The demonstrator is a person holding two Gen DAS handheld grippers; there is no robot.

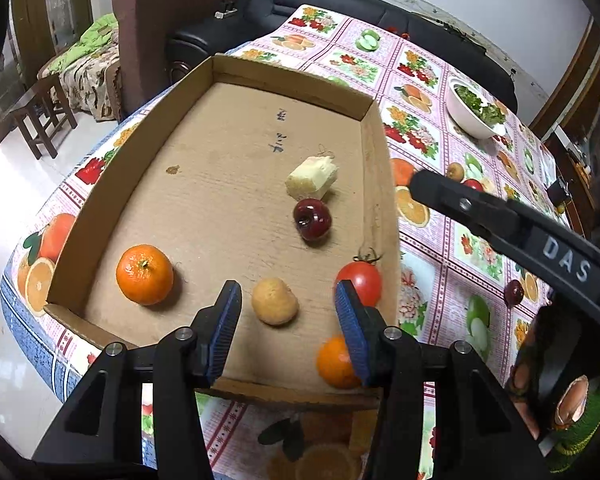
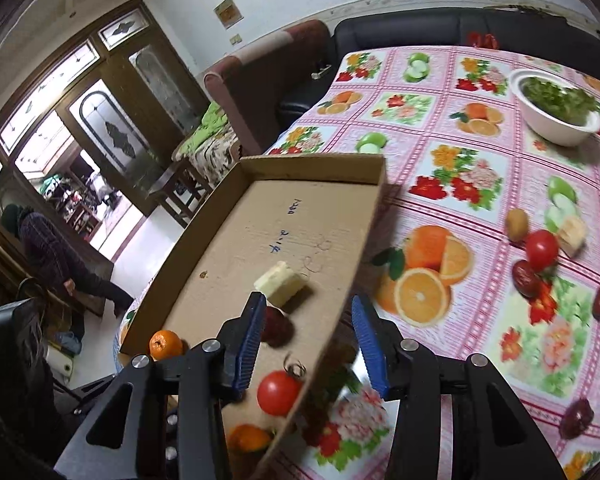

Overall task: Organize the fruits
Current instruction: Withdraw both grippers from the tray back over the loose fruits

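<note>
While I hold both grippers over the near end of the box, this is what I read:

Table: the floral tablecloth (image 2: 452,184) still carries loose fruit to the right of the box, so I judge the sorting roughly half done.
Cardboard box (image 1: 220,136): the collecting tray; it holds six pieces.
White bowl (image 2: 556,128): greens at the far right, no part of my job as I see it.
Left gripper (image 1: 288,308): jaws spread, nothing pinched; the pale yellow fruit (image 1: 275,301) lies on the box floor between the pads, not touched by either.
Right gripper (image 2: 308,340): jaws apart and empty, straddling the box's right wall.
In the box: big orange (image 1: 144,274), tomato (image 1: 360,282), small orange (image 1: 336,362), dark red fruit (image 1: 312,219), pale cake-like block (image 1: 311,177).
Left to fetch: second tomato (image 2: 542,249), brown kiwi-like fruit (image 2: 517,224), pale wedge (image 2: 573,234), dark dates (image 2: 527,278) and two more nearer the right edge.
</note>
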